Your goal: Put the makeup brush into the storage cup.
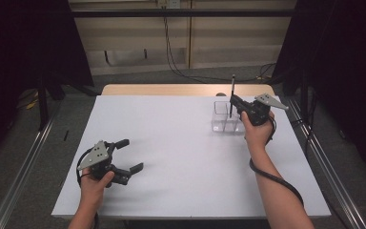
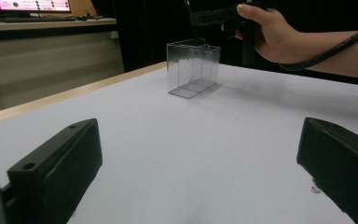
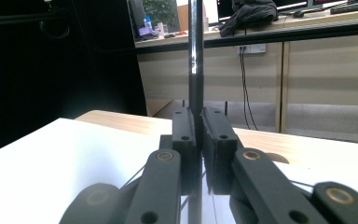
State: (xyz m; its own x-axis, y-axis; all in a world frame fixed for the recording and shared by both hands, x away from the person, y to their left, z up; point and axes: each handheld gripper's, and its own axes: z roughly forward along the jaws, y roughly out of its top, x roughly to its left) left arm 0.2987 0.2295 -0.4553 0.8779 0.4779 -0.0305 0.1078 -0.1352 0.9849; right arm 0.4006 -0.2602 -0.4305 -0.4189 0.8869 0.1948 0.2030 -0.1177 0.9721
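The container (image 2: 193, 69) was clear, glossy plastic with thin smooth walls. The pen (image 3: 196, 56) looked like smooth dark plastic with a glossy sheen. The tabletop (image 1: 171, 143) was matt white, with a bare wood edge. Both grippers' jaws were matt black plastic.

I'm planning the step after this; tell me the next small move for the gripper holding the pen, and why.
Probably lower it straight down. The right gripper is shut on the black pen, held upright above the clear box, whose top is open. The left gripper rests open on the table, far off.
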